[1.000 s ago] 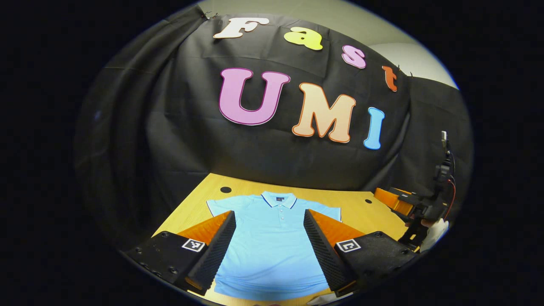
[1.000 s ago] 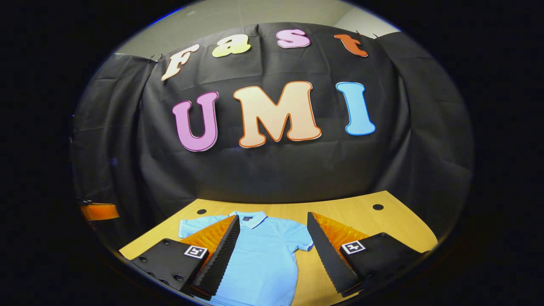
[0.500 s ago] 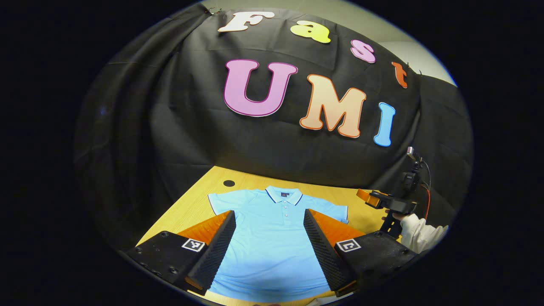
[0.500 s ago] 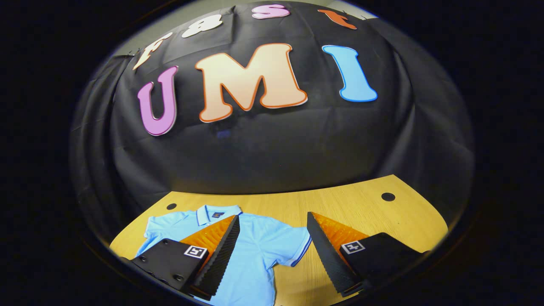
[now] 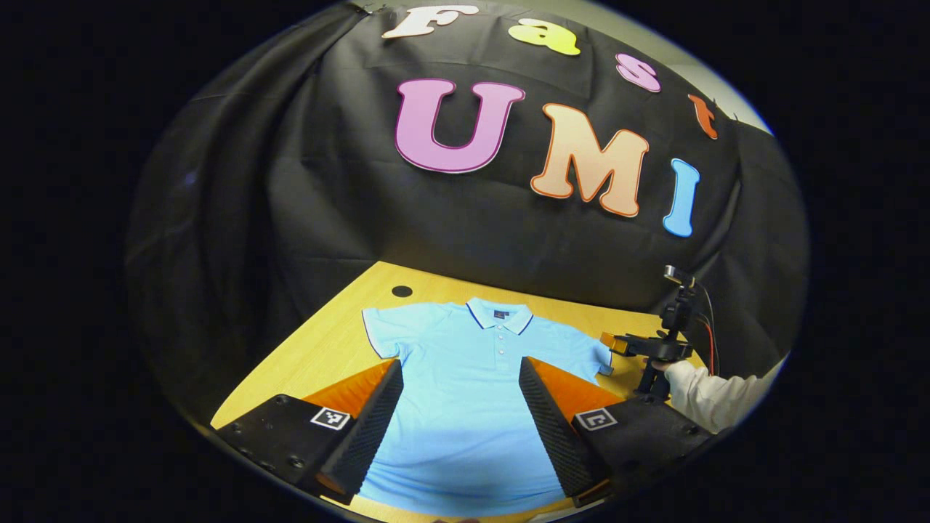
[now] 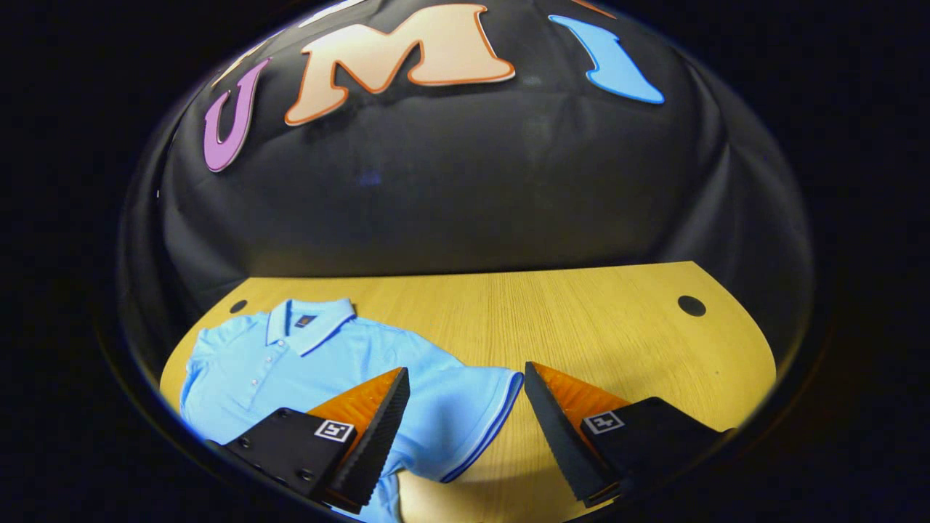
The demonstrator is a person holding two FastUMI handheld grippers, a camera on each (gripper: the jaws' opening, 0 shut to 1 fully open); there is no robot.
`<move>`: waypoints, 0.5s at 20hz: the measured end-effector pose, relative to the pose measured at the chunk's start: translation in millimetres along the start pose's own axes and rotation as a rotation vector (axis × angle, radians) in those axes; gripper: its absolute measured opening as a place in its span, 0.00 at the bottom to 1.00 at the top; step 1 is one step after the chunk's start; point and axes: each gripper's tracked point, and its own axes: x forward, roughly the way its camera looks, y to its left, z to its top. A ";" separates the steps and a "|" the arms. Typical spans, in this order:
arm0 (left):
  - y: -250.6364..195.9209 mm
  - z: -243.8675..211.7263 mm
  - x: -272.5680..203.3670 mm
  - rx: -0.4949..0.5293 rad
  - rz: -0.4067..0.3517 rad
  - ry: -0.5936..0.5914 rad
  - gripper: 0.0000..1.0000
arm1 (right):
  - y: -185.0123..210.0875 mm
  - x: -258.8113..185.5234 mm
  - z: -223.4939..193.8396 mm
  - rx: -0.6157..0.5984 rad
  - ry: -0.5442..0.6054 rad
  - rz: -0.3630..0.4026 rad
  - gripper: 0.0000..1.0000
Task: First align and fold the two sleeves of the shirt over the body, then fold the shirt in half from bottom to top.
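Note:
A light blue polo shirt [image 5: 472,392] lies flat on the wooden table [image 5: 327,341], collar toward the booth wall, both short sleeves spread out. My left gripper [image 5: 459,370] hangs open above the shirt's body, nothing between its fingers. In the left gripper view the right gripper [image 5: 639,347] shows farther off, beside the shirt's right sleeve [image 5: 592,356], held by a hand in a white sleeve. In the right gripper view my right gripper [image 6: 465,378] is open just over that sleeve [image 6: 472,414], the sleeve's striped hem between its fingers. The collar [image 6: 309,323] lies to the left.
The table has a round hole near each back corner [image 5: 402,291] [image 6: 691,305]. Black cloth closes off the back and sides. Bare wood [image 6: 581,319] stretches to the right of the shirt in the right gripper view.
The right gripper has come forward and down to the shirt's right sleeve, which now lies between its fingers. The left gripper has tilted downward a little; the shirt has not moved.

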 end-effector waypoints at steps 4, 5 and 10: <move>-7.2 -12.9 2.0 0.040 0.011 0.041 0.96 | -12.8 26.4 -11.3 0.017 0.029 -0.008 0.98; -12.9 -16.9 1.4 0.046 0.005 0.050 0.96 | -12.5 28.0 -10.8 0.025 0.029 -0.001 0.98; -37.7 -17.5 6.0 0.065 -0.038 0.063 0.96 | -15.9 34.7 -15.4 0.029 0.037 0.007 0.92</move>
